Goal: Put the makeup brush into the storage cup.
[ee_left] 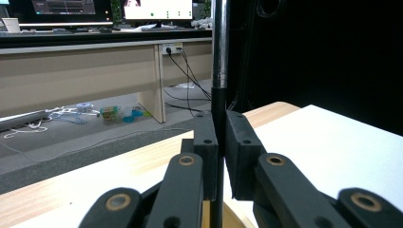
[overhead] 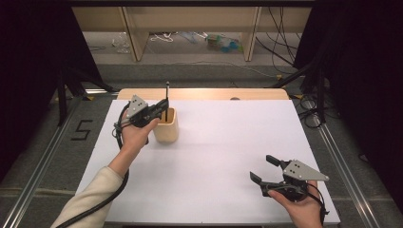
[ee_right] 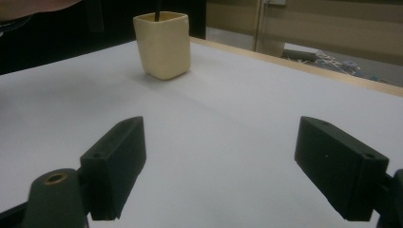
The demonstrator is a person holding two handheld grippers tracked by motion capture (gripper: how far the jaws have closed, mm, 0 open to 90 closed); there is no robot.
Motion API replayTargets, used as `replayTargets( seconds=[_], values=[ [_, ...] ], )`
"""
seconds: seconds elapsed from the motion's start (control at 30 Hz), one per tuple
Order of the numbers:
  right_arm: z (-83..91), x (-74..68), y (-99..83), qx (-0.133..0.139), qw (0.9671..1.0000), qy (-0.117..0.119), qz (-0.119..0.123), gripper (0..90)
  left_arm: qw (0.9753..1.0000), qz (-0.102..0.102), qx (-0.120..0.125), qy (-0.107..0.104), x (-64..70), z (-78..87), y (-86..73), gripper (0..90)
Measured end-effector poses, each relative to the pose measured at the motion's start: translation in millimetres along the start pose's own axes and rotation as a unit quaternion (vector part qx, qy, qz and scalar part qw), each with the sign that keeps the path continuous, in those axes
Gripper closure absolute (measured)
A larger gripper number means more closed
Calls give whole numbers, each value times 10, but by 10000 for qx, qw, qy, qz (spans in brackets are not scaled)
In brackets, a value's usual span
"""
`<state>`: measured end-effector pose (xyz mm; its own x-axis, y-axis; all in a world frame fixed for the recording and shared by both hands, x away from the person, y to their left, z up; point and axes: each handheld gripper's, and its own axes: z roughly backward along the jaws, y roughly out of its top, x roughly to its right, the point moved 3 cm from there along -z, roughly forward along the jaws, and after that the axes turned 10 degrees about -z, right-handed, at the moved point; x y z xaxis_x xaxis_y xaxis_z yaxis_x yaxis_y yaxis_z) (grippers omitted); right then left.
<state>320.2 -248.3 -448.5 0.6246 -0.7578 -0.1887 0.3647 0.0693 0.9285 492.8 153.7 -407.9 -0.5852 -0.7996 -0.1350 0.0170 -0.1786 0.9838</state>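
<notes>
High view shows a thin dark pen (overhead: 167, 91) standing upright in a cream cup (overhead: 167, 128), its top rising above the rim. Left tongs (overhead: 164, 107) are pressed on the pen just above the cup; in the left gripper view the two black jaws pinch the pen (ee_left: 219, 71) between them. This cup stands on the white desk (overhead: 218, 156), near its far left part. Right tongs (overhead: 266, 170) hover over the near right part of the desk, well apart from the cup, with jaws spread wide and holding nothing. From the right gripper view, the cup (ee_right: 162, 45) is far ahead.
</notes>
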Motion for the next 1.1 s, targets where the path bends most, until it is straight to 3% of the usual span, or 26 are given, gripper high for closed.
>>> replayTargets(
  seconds=[0.07, 0.1, 0.2, 0.27, 1.1],
  values=[
    [1, -5, -3, -20, 10000, 17, -26, 189, 10000, -3, -3, 1, -3, 0, -4, 836],
    [-4, 13, 6, 60, 9999, -20, 86, 189, 10000, -12, -7, 3, -6, 0, -6, 836],
    [-4, 10, 5, 48, 10000, -11, 69, 189, 10000, 20, -11, 14, -2, -5, -16, 836],
    [-9, -10, -5, 8, 9999, 79, -74, 189, 10000, -10, -32, 7, -7, -8, -29, 835],
    [-2, -6, -6, -40, 9999, 80, -49, 188, 10000, 7, -79, 37, -23, -34, -110, 835]
  ],
)
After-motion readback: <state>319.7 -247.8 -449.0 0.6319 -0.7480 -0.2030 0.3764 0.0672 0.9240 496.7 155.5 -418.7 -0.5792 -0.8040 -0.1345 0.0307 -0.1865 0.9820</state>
